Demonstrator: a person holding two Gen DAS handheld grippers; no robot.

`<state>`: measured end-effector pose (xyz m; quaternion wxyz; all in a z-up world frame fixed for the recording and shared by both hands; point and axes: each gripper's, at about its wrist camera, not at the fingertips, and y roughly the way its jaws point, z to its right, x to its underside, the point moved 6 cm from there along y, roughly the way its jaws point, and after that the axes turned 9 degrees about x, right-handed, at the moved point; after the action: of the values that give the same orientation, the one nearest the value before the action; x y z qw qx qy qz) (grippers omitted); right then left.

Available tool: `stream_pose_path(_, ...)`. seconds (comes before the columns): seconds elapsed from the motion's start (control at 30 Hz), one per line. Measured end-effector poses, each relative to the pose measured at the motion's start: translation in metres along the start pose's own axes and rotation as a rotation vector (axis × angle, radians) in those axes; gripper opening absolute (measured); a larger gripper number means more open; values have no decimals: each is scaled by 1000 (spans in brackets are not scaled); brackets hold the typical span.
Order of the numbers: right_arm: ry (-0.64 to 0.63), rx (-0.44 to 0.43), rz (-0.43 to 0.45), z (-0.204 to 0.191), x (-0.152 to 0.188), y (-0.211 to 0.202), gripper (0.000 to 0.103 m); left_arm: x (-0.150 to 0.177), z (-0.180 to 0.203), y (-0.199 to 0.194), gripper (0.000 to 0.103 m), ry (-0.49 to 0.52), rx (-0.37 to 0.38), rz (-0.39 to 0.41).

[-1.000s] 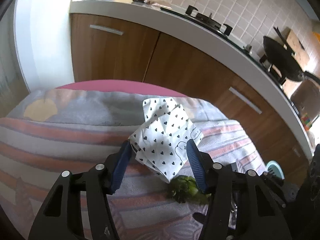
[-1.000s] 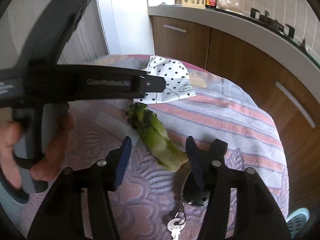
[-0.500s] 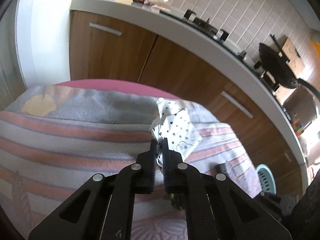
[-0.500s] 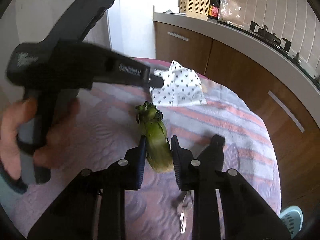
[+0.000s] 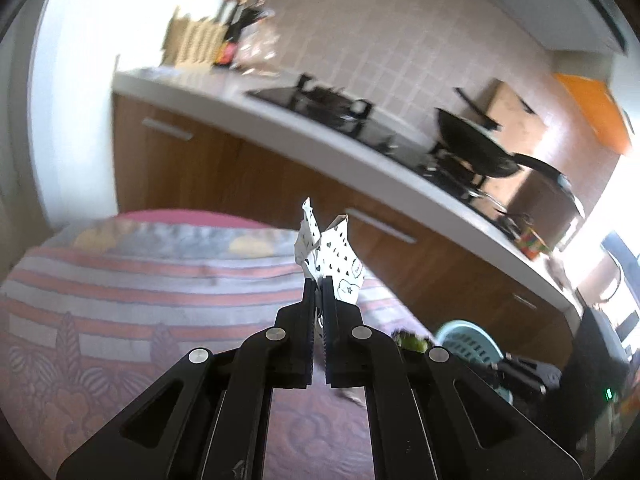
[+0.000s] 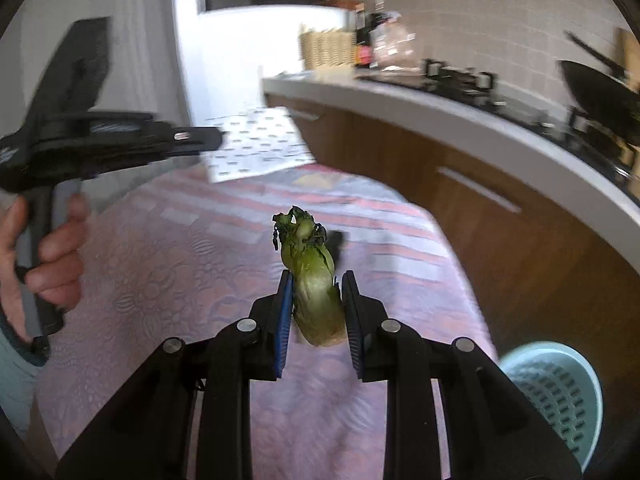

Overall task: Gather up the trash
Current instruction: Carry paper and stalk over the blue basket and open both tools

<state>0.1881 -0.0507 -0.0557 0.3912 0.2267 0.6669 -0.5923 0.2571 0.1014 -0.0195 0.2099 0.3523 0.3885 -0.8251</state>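
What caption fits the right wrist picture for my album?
Right hand-held gripper clamps a green vegetable stalk above the striped cloth, blue basket nearby.

striped cloth [image 5: 120, 280] on table | black wok [image 5: 476, 152] on hob, rt | wicker basket [image 6: 326, 50] + bottles on counter, back

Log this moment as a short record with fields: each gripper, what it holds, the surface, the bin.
left gripper: shut on the heart-print paper, clear of the cloth
right gripper: shut on the green vegetable stalk, held above the cloth
surface: striped patterned tablecloth
bin: pale blue perforated basket on the floor, low right of the table
background: kitchen counter with stove and black pan
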Motion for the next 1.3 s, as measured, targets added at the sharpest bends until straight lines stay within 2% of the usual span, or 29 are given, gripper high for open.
stream_pose_path(0.13,59,64,54,44,3,-38,22,4,60,-7,1,91,59,5)
stream_pose_path(0.3,134,149,85,99,13,-76,22,18,121,2,1,149,125,-4)
stream_pose_path(0.43,191,202,91,139,36,-102,22,35,166,23,1,185,184,-36)
stream_pose_path(0.53,237,227,68,165,56,-108,22,50,189,46,1,187,197,-62)
stream_pose_path(0.63,288,245,20,188,79,-104,22,68,202,73,1,180,227,-115)
stream_pose_path(0.83,371,262,-73,223,114,-88,22,106,224,125,1,192,235,-224)
stream_pose_path(1.17,462,260,-176,251,154,-59,23,148,223,178,2,177,205,-357)
stream_pose_path(1.23,475,250,-182,256,159,-55,23,154,222,184,7,177,200,-383)
stream_pose_path(1.27,483,239,-184,256,160,-54,28,156,221,185,13,176,190,-387)
stream_pose_path(1.3,489,233,-185,258,161,-53,38,157,220,184,27,176,184,-388)
